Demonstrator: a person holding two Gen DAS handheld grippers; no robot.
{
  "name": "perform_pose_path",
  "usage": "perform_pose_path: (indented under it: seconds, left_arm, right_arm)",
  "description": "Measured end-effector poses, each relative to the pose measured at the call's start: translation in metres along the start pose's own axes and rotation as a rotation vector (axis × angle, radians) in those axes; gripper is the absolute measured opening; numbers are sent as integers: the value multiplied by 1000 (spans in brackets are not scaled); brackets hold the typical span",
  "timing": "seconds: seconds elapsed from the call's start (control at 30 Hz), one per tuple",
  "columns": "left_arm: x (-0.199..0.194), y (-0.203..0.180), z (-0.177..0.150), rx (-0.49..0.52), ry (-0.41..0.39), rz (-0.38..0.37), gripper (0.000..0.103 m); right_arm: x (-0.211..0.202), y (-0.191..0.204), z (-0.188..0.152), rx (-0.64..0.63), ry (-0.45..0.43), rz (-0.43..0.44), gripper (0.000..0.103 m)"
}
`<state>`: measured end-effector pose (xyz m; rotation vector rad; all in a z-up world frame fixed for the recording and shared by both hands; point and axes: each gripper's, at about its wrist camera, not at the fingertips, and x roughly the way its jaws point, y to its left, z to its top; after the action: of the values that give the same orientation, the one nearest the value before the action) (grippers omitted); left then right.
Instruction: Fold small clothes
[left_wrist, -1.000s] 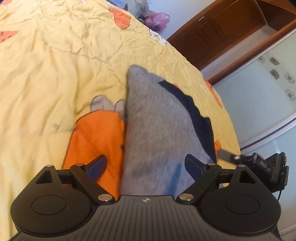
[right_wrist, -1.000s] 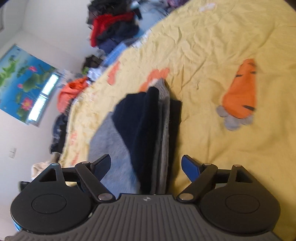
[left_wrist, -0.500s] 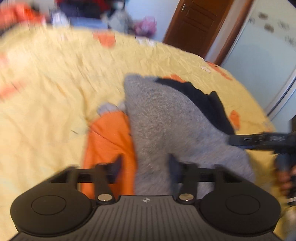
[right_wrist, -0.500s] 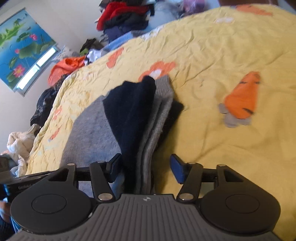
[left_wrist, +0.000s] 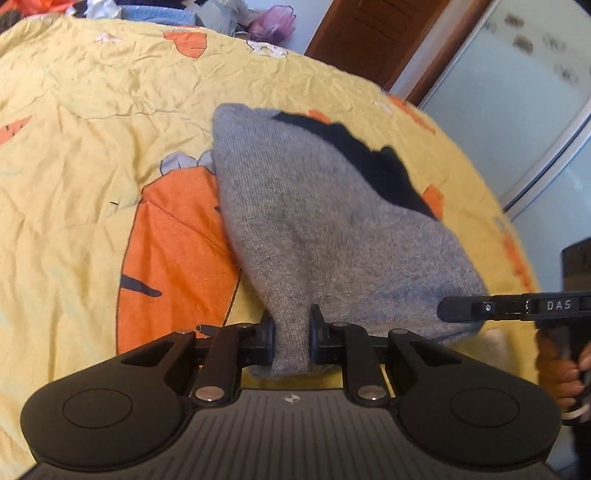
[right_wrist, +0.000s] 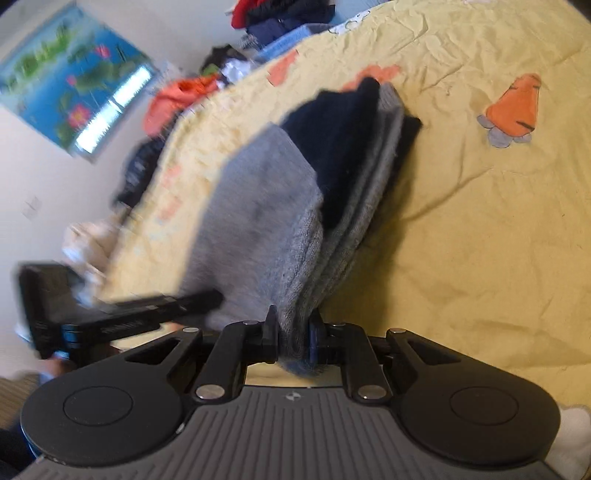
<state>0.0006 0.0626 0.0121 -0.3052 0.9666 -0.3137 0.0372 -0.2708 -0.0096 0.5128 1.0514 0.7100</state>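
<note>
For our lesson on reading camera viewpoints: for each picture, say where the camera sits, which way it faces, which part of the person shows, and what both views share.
Left wrist: sits on the left claw, looking down along it at the grey garment on the yellow bedspread; the right claw and a hand show.
Right wrist: sits on the right claw, facing the garment's folded layers; the left claw shows.
Shared: both claws have just closed on the garment.

Fuzzy grey knit garment (left_wrist: 332, 229), creased matt cotton bedsheet (left_wrist: 92, 155), matt black plastic tongs (left_wrist: 291, 336), glossy wooden door (left_wrist: 365, 40)
</note>
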Motion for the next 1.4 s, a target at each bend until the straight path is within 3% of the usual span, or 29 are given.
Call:
perform_pose_path:
  seconds: [0.07, 0.17, 0.23, 0.3, 0.37, 0.47, 0.57, 0.63, 0.7, 0.77, 0.87, 0.93, 1.0, 1.07, 1.13, 1.2, 1.27, 1.3, 1.33, 1.4]
  left_arm:
    - [-2, 4, -3, 6, 14, -7, 17]
    - [-3, -1, -10, 94, -12, 114, 23]
    - [-11, -15, -12, 167, -86, 215, 40]
    - [-22, -37, -13, 277, -219, 304, 79]
    - [-26, -63, -10, 403, -360, 324, 88]
    - [1, -91, 0, 546, -423, 279, 88]
    - [53, -95, 18, 559, -318, 230, 88]
    - [88, -88, 30, 508, -179, 227, 88]
    - [97, -78, 31, 451, -193, 186, 87]
    - [99, -76, 34, 455, -178, 178, 87]
    - [98, -75, 32, 479, -188, 183, 88]
    - [98, -76, 29, 480, -198, 190, 88]
    - [97, -76, 28, 470, -208, 191, 89]
    - [102, -80, 26, 473, -212, 192, 90]
    - [104, -81, 26, 472, -211, 193, 92]
    - [103, -84, 25, 469, -213, 194, 92]
    - [103, -82, 21, 470, -215, 190, 92]
    - [104, -82, 22, 471, -218, 191, 92]
    - [104, -81, 22, 471, -220, 193, 92]
    - [106, -82, 25, 468, -219, 189, 92]
  right_arm:
    - [-5, -2, 0, 10, 11, 15, 21]
    - [4, -7, -4, -25, 73, -94, 33]
    - [-4, -5, -1, -48, 25, -132, 52]
    - [-21, 4, 12, -89, -132, -196, 64]
    - [-31, 14, 33, -107, -273, -217, 66]
    - [-13, 25, 74, -95, -308, -119, 66]
    - [35, 32, 112, -100, -210, -43, 66]
    - [72, 33, 127, -113, -145, -96, 66]
    - [109, 24, 132, -153, -52, -234, 64]
    - [112, 15, 127, -236, -111, -236, 64]
    - [100, 2, 137, -153, -112, -203, 45]
    - [89, -10, 141, -75, -150, -222, 23]
    - [73, -6, 138, -31, -223, -261, 32]
    - [71, 20, 134, -138, -235, -208, 37]
    - [87, 54, 130, -249, -181, -176, 56]
    - [110, 77, 131, -334, -100, -159, 67]
    - [143, 82, 135, -349, 28, -167, 70]
    - [160, 79, 136, -353, 74, -210, 71]
    - [171, 76, 135, -398, 66, -245, 77]
    - [183, 68, 141, -406, 65, -226, 83]
